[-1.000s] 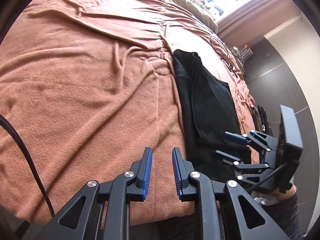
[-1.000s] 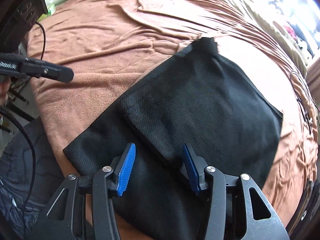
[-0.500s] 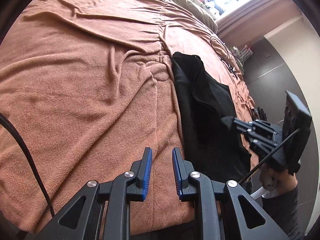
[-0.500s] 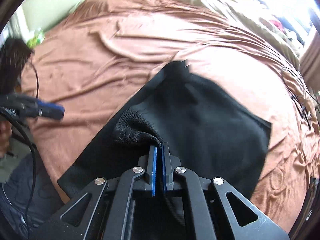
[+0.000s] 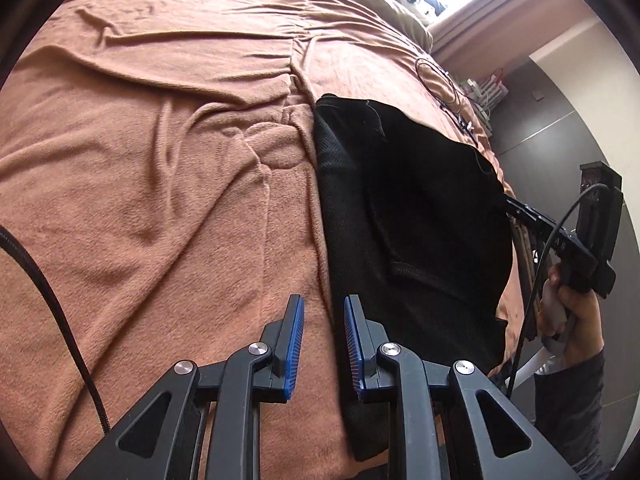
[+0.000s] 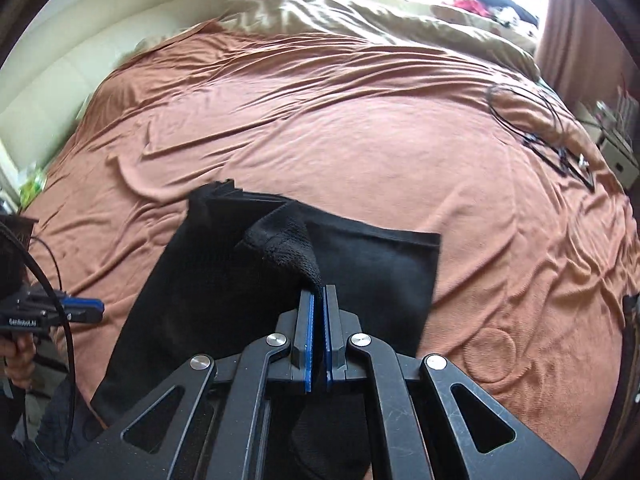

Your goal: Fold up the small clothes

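Right gripper (image 6: pixel 319 300): blue pads pressed together on a pinched-up fold of the small black knit garment (image 6: pixel 256 276), the fold rising as a soft peak just beyond the tips. Left gripper (image 5: pixel 323 320): jaws a little apart, nothing between them, hanging over the rust-brown fleece bed cover (image 5: pixel 160 184) just beside the garment's near edge. The garment lies partly spread on the cover, near the bed edge closest to the person, far from the tan satin duvet (image 6: pixel 360 20) at the bed's far end. Handling, as a judgement: light, limp, thin cloth, no stiffness, drapes from any pinch; the textured weave should not slip from the ribbed pads, but a single pinch point lets the rest sag and bunch. Not fragile. Best holds look like hemmed edges or corners, one per gripper, so the fold line stays straight; the free corner near the left gripper is the obvious second hold. A tangle of black cables (image 6: pixel 552 148) lies on the cover well apart from the garment. Containers: none in view, nothing to report inside any.
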A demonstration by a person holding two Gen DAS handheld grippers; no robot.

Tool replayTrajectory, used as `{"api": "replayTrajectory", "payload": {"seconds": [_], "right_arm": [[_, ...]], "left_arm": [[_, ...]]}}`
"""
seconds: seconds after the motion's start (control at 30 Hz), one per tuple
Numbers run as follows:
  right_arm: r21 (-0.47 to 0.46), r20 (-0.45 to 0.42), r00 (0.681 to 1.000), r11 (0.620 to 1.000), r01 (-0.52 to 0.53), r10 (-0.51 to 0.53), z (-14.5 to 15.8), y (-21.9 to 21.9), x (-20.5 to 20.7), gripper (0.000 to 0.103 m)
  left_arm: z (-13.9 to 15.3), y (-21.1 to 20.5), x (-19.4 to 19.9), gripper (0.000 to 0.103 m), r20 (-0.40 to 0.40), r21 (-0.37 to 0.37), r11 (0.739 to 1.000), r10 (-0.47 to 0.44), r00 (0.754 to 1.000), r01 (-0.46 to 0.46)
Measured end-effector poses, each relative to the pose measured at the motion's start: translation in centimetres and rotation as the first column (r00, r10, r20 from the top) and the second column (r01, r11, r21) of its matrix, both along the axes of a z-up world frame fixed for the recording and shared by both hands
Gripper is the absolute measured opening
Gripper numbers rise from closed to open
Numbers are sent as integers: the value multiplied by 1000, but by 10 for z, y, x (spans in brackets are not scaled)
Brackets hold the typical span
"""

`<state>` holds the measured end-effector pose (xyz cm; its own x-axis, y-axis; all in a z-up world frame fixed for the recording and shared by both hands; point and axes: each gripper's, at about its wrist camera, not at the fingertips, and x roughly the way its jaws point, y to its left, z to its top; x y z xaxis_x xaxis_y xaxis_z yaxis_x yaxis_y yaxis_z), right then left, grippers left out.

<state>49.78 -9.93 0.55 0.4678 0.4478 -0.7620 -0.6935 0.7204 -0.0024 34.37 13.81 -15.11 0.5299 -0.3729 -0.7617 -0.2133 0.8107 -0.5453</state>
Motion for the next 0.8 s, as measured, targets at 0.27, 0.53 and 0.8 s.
{"api": "replayTrajectory", "payload": {"seconds": [0.27,0.53,0.8], "right_arm": [[69,-90,990,991,117,-111,-27,-27,39,0],[66,-142,980,987,147,-137,-39,-22,53,10],[-5,-84,983,987,164,-163,-42,-7,81,38]], "left_arm": [[-8,-16,17,22,-34,30,999,-19,999,20],[-16,-26,26,22,-74,75,996,-32,997,37],[-20,-31,34,22,-92,103,994,-21,996,30]]}}
